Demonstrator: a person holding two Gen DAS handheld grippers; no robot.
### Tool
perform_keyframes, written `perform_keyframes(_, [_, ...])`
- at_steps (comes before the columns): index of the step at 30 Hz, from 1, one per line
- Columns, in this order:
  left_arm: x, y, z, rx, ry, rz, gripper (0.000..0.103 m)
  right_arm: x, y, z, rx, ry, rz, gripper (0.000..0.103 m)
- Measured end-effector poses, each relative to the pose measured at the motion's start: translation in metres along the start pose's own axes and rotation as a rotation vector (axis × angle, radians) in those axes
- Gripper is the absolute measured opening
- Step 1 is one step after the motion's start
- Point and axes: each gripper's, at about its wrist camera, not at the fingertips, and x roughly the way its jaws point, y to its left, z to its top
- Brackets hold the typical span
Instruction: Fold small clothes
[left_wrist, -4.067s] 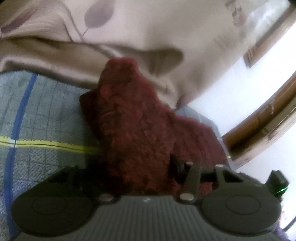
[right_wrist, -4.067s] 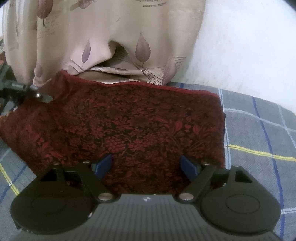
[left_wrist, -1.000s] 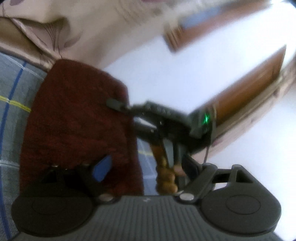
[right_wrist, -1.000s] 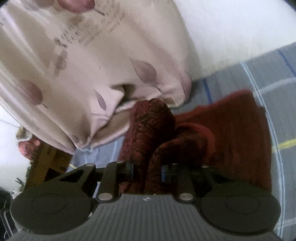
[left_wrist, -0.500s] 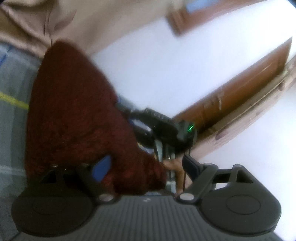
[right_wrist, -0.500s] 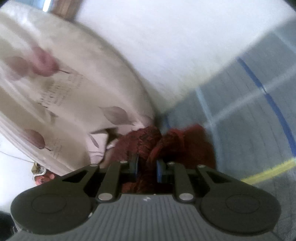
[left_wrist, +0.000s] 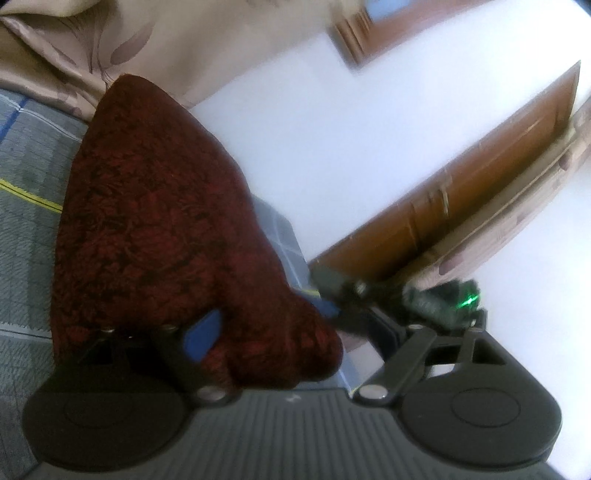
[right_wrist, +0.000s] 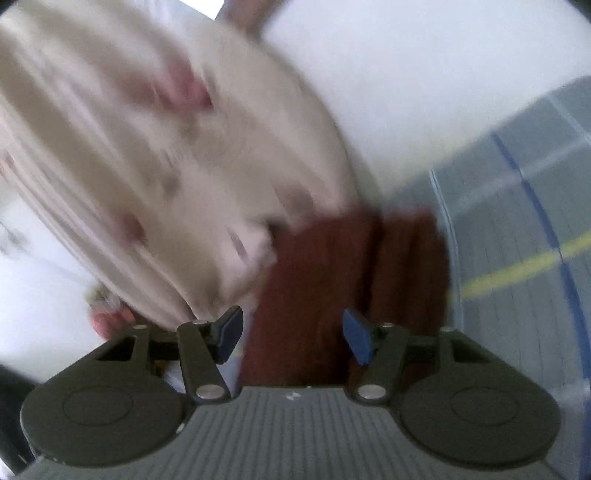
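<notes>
A dark red patterned cloth (left_wrist: 155, 221) lies folded on the grey checked bedsheet (left_wrist: 26, 229). My left gripper (left_wrist: 291, 332) is open over the cloth's near end, with its blue left pad (left_wrist: 201, 334) on the fabric. The right gripper (left_wrist: 354, 295) shows in the left wrist view just right of the cloth. In the blurred right wrist view the cloth (right_wrist: 332, 277) lies ahead, and my right gripper (right_wrist: 291, 332) is open and empty above it.
A beige leaf-print curtain (left_wrist: 92, 40) hangs behind the cloth and also fills the left of the right wrist view (right_wrist: 147, 166). A white wall (left_wrist: 332, 129) and a brown wooden door frame (left_wrist: 461, 192) stand to the right. The sheet (right_wrist: 524, 240) extends right.
My right gripper has opened and let go of the red cloth, which now lies flat. The left gripper stays open by the cloth's near end.
</notes>
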Motion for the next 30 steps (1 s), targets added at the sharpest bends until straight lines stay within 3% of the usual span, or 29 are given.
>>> perform_keyframes(4, [-0.004,-0.008,-0.006,0.03,-0.003,0.022,0.085,0.012,-0.009,-0.002,0.063,0.022,0.063,0.062])
perform_keyframes(8, [-0.009,-0.017,-0.002,0.029,-0.008,0.043,0.085,0.04,0.0,0.004,0.056,0.076,0.024,0.06])
perform_keyframes(10, [-0.015,-0.018,0.0,0.016,-0.026,0.043,0.085,0.037,0.008,0.002,0.001,0.061,0.016,0.03])
perform_keyframes(11, [-0.019,-0.018,0.002,0.004,-0.035,0.034,0.086,0.035,0.014,0.004,-0.028,0.042,0.021,0.028])
perform_keyframes(15, [-0.025,-0.015,0.003,-0.042,-0.046,0.044,0.089,0.006,0.033,-0.002,-0.119,-0.061,0.029,0.024])
perform_keyframes(18, [-0.023,-0.014,-0.001,-0.059,-0.033,0.029,0.089,-0.012,0.016,-0.013,-0.088,-0.11,-0.016,0.023])
perform_keyframes(24, [-0.007,-0.029,-0.01,0.066,0.006,0.065,0.089,-0.026,-0.048,-0.047,0.119,-0.159,-0.009,0.022])
perform_keyframes(30, [-0.008,-0.022,-0.013,0.055,0.005,0.084,0.089,-0.014,-0.043,-0.042,0.036,-0.152,-0.047,0.021])
